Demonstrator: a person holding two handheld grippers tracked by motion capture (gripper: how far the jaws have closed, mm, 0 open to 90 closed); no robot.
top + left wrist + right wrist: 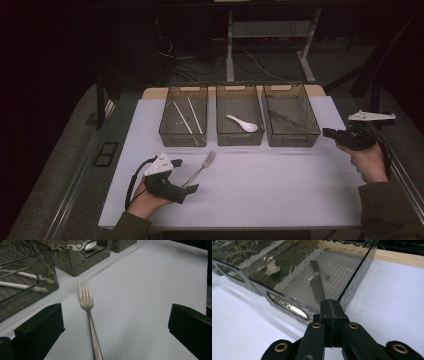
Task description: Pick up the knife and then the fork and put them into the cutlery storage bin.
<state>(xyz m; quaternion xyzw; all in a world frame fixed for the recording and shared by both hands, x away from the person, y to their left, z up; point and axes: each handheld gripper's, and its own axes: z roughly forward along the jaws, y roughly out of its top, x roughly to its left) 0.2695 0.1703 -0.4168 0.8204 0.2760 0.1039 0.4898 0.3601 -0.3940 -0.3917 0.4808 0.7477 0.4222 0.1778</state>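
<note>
Silver metal fork (88, 312): lies lower centre of frame on white table (280, 175), between left gripper (110, 330)'s wide-open, empty jaws. Right gripper (331, 310): jaws fully closed, empty, beside the knife's tray. Best practice: lower squarely, pinch the handle mid-length.

Room: dark, lit mainly over the bench (280, 180), which is white-topped.
Floor (65, 165): grey, left of the left tongs.
Desk frame (270, 45): white legs, far beyond both tongs.
Cables (190, 62): loose beneath that frame.
</note>
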